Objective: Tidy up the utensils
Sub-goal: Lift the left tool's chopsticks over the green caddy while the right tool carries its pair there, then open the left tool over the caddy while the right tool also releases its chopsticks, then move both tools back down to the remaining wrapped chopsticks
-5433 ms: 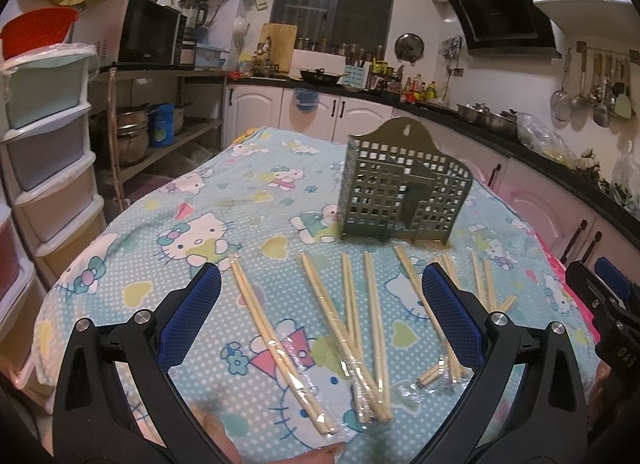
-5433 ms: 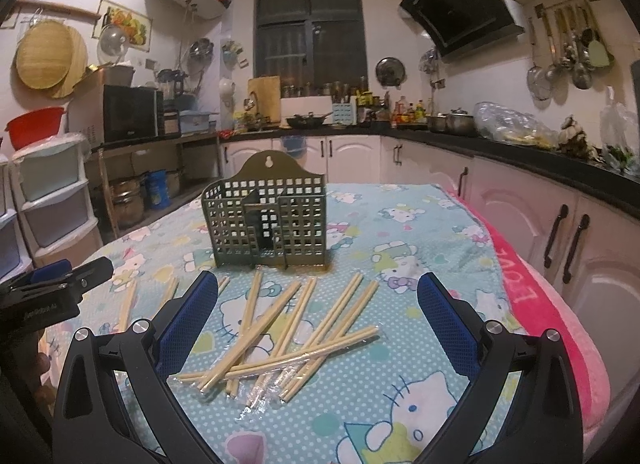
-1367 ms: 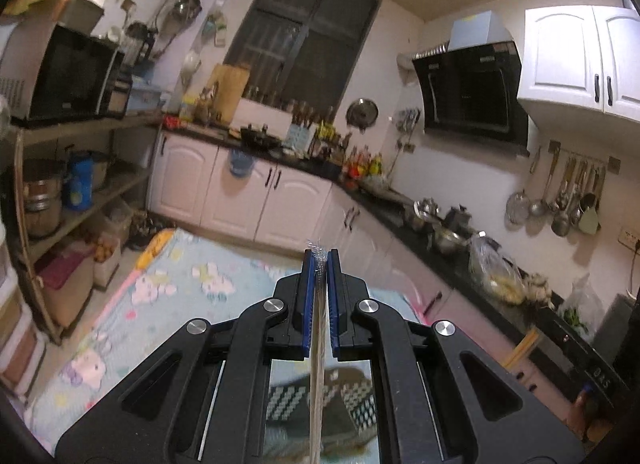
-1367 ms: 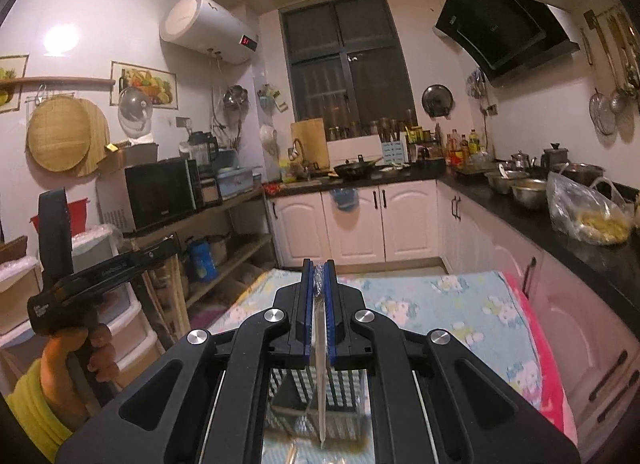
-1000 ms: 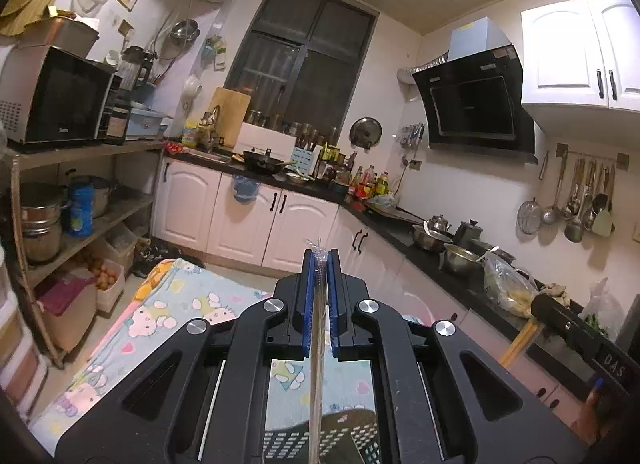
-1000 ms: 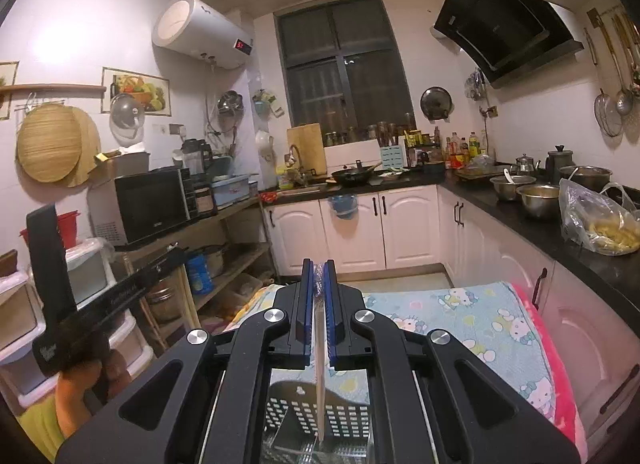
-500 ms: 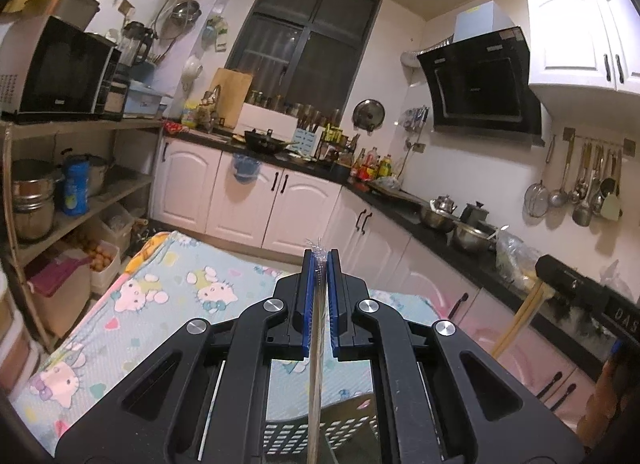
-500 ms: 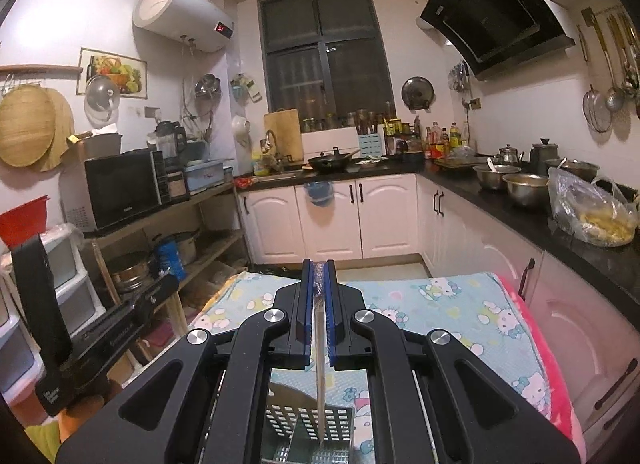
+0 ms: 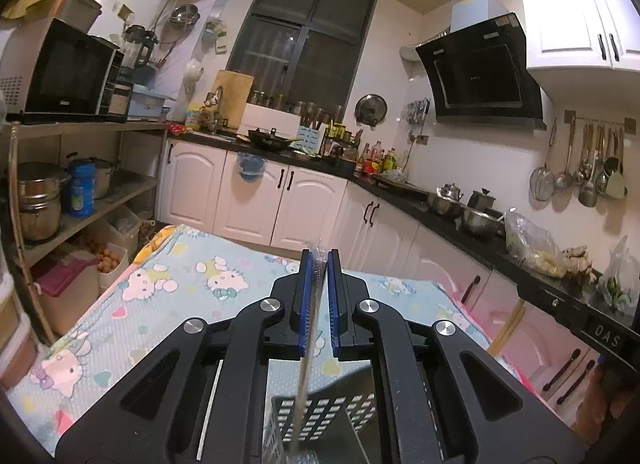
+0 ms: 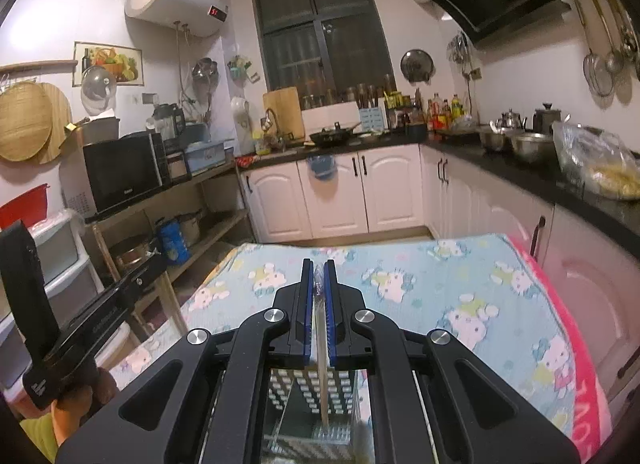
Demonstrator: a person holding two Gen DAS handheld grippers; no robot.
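My left gripper (image 9: 319, 260) is shut on a plastic-wrapped pair of chopsticks (image 9: 305, 368) that hangs down into the green slotted utensil holder (image 9: 320, 420) below it. My right gripper (image 10: 319, 268) is shut on another wrapped pair of chopsticks (image 10: 323, 376), its lower end inside the same holder (image 10: 312, 396). Both pairs stand nearly upright. In the right wrist view the left gripper (image 10: 80, 328) and the hand holding it show at the left. The right gripper's body (image 9: 600, 328) shows at the right of the left wrist view.
The holder stands on a table with a light-blue Hello Kitty cloth (image 9: 180, 288), pink-edged on the right (image 10: 576, 344). Shelves with pots and a microwave (image 9: 60, 68) stand left; white cabinets and a black counter (image 10: 520, 172) run behind and right.
From open above chopsticks lying on the table, both grippers now each hold a pair upright. Over the last second both have lowered their pairs further into the holder.
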